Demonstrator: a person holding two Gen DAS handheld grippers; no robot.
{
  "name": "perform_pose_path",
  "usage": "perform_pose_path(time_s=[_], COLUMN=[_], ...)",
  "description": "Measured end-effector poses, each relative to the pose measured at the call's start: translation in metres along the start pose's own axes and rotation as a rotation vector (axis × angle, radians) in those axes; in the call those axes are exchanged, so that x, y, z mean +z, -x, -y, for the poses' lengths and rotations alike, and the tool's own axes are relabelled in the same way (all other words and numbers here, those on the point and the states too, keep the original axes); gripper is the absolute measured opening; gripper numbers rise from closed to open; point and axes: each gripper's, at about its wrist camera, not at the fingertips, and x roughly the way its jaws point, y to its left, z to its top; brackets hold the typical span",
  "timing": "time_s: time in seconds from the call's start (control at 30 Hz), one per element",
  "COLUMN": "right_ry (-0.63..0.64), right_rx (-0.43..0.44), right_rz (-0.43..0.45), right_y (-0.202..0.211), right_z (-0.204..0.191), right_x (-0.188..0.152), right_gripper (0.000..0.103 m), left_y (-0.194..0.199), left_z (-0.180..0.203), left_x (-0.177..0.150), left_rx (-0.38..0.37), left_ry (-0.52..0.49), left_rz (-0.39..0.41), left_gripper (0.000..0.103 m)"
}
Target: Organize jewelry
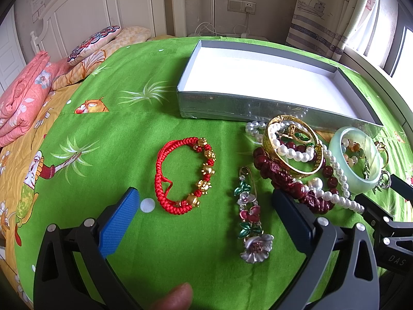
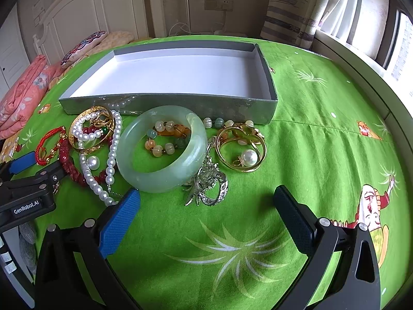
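Note:
A grey box (image 1: 227, 104) (image 2: 167, 104) with a white inside lies open on the green cloth, with nothing in it. In front of it sits a heap of jewelry: a gold bangle (image 1: 293, 165), a pearl string (image 1: 338, 173), dark red beads (image 1: 278, 174) and a pale jade bangle (image 1: 361, 178) (image 2: 160, 175). A red braided bracelet (image 1: 161, 178) and a flower brooch (image 1: 251, 222) lie apart, between my left gripper's fingers. My left gripper (image 1: 206, 206) is open just short of them. My right gripper (image 2: 207, 200) is open, near a silver brooch (image 2: 210, 183) and a gold pearl ring (image 2: 242, 152).
The green cartoon-print cloth (image 2: 322, 134) covers a bed. Folded pink quilts (image 1: 23, 98) and pillows (image 1: 95, 41) lie at the far left by a white headboard. A curtained window (image 2: 361, 13) is at the right. A fingertip (image 1: 175, 297) shows at the bottom of the left wrist view.

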Motion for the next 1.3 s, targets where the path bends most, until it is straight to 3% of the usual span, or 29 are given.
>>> perform_pose_path(time_s=[0.83, 1.1, 1.17, 1.3], right_ry=[0.009, 0.053, 0.013, -0.023], right_rx=[0.008, 0.063, 0.101, 0.157], right_rz=[0.0, -0.065, -0.039, 0.096], right_y=[0.0, 0.006, 0.012, 0.036], right_z=[0.001, 0.008, 0.016, 0.028], right_x=[-0.001, -0.002, -0.004, -0.007], right_gripper=[0.099, 0.099, 0.098, 0.098], left_y=[0.0, 0.0, 0.001, 0.004], left_z=[0.0, 0.0, 0.0, -0.003], left_x=[0.0, 0.0, -0.001, -0.004], left_rx=[0.0, -0.001, -0.011, -0.043], left_ry=[0.0, -0.002, -0.012, -0.059], left_rz=[0.0, 0.0, -0.001, -0.014], left_gripper=[0.101, 0.101, 0.101, 0.101])
